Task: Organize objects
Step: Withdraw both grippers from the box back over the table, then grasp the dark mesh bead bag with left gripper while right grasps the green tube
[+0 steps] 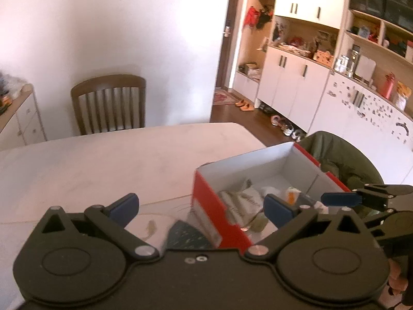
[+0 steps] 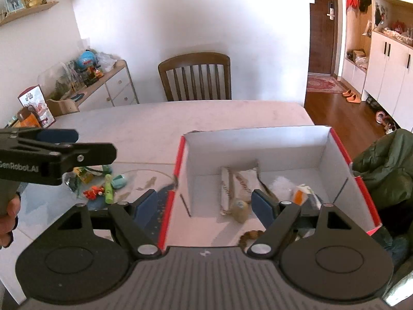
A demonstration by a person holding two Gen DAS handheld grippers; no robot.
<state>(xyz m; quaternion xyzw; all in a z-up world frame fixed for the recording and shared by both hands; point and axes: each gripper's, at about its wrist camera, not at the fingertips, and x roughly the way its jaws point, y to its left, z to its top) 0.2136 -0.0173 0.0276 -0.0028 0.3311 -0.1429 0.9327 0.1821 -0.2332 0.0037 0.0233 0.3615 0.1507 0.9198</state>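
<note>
Right wrist view, catalogue of the table (image 2: 155,124) at this moment.

Item 1: red box (image 2: 258,139), white inside, lid off, standing at the near right of the table with its long axis running near to far. It already holds a tan pouch with a patterned band (image 2: 229,188), lying roughly along the same axis, a small round greenish piece (image 2: 240,210), something white and fluffy (image 2: 280,186), and a white-and-orange piece (image 2: 300,193). Judged the collecting container.

Item 2: loose toys left of the box on the bare table: a green tube (image 2: 108,190), pointing near to far, a red-orange figure (image 2: 94,192), and a teal rounded piece (image 2: 118,180). Judged still to be gathered.

Item 3: right gripper (image 2: 205,204), jaws spread wide and empty, straddling the box's left wall and poised above it, probably after or before a drop.

Item 4: left gripper (image 1: 201,208), likewise spread wide with nothing between the pads, held over the box's near left corner. In the right view it crosses the far left side, gripped by a hand (image 2: 9,219).

Item 5: wooden chair (image 2: 195,77) at the far edge; green jacket (image 2: 382,170) right of the box.
</note>
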